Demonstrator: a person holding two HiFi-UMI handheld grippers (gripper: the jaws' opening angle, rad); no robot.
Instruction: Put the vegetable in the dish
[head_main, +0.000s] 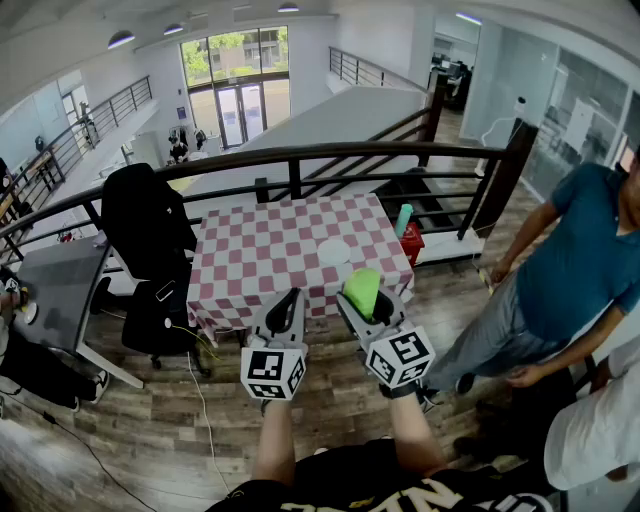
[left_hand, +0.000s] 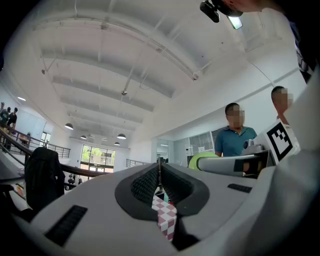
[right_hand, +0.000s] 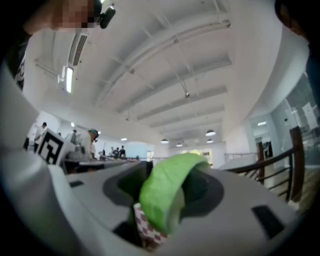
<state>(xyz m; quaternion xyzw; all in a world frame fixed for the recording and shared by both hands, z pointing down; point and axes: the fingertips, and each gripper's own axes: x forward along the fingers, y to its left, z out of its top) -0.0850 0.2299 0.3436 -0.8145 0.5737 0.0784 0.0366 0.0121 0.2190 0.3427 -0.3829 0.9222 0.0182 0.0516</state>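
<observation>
A light green leafy vegetable (head_main: 362, 288) sits between the jaws of my right gripper (head_main: 364, 302), which is shut on it and held up in the air short of the table. In the right gripper view the vegetable (right_hand: 167, 192) fills the gap between the pads. A small white dish (head_main: 334, 252) rests near the front edge of the red-and-white checked table (head_main: 270, 250), just beyond the vegetable. My left gripper (head_main: 293, 300) hangs beside the right one, shut and holding nothing; its jaws (left_hand: 160, 172) meet in a closed line. The vegetable (left_hand: 202, 159) also shows in the left gripper view.
A teal bottle (head_main: 403, 219) and a red object (head_main: 411, 243) stand at the table's right edge. A black chair draped with a jacket (head_main: 148, 225) is left of the table, beside a grey desk (head_main: 60, 285). A person in a teal shirt (head_main: 575, 265) stands at the right. A dark railing (head_main: 300, 160) runs behind.
</observation>
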